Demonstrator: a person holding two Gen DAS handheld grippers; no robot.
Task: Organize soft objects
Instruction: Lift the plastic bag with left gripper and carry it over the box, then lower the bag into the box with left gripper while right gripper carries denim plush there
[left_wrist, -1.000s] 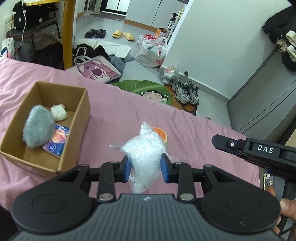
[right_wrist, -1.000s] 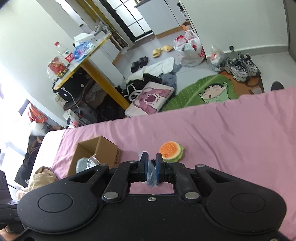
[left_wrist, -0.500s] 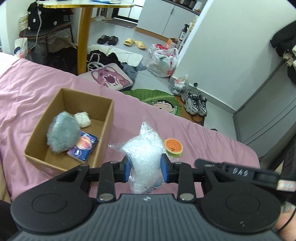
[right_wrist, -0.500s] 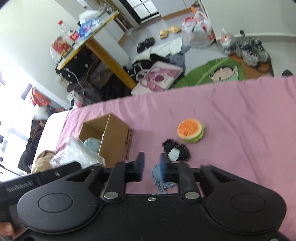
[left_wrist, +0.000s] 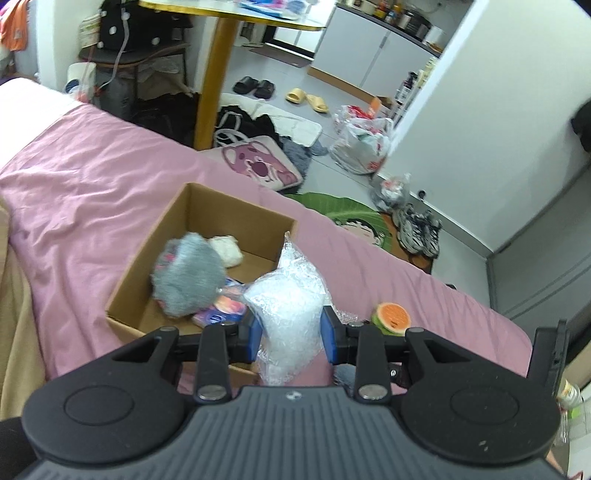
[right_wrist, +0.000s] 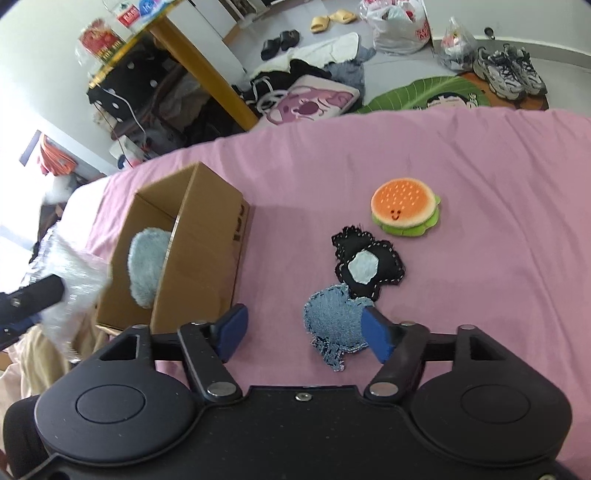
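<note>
My left gripper (left_wrist: 290, 338) is shut on a crumpled clear plastic bag (left_wrist: 286, 302), held above the near right corner of the cardboard box (left_wrist: 144, 258). Inside the box lie a grey fluffy ball (left_wrist: 188, 277), a white soft piece (left_wrist: 226, 250) and a blue packet (left_wrist: 221, 309). My right gripper (right_wrist: 306, 336) is open over the pink bedsheet, its fingers either side of a denim heart patch (right_wrist: 332, 325). A black star patch (right_wrist: 365, 267) and a plush burger (right_wrist: 404, 206) lie just beyond it. The box (right_wrist: 199, 254) is to the left in the right wrist view, with the bag (right_wrist: 74, 273) at the far left.
The pink bed (left_wrist: 92, 177) ends at a far edge; beyond it the floor holds a pink cushion (left_wrist: 258, 162), a green leaf mat (left_wrist: 347, 214), shoes (left_wrist: 417, 229), bags and a yellow table leg (left_wrist: 212, 85). A beige blanket (left_wrist: 14, 295) lies left of the box.
My left gripper carried the plastic bag left toward the box. My right gripper opened and let go of the denim patch, which now lies on the sheet, and it tilted down over the patches.
</note>
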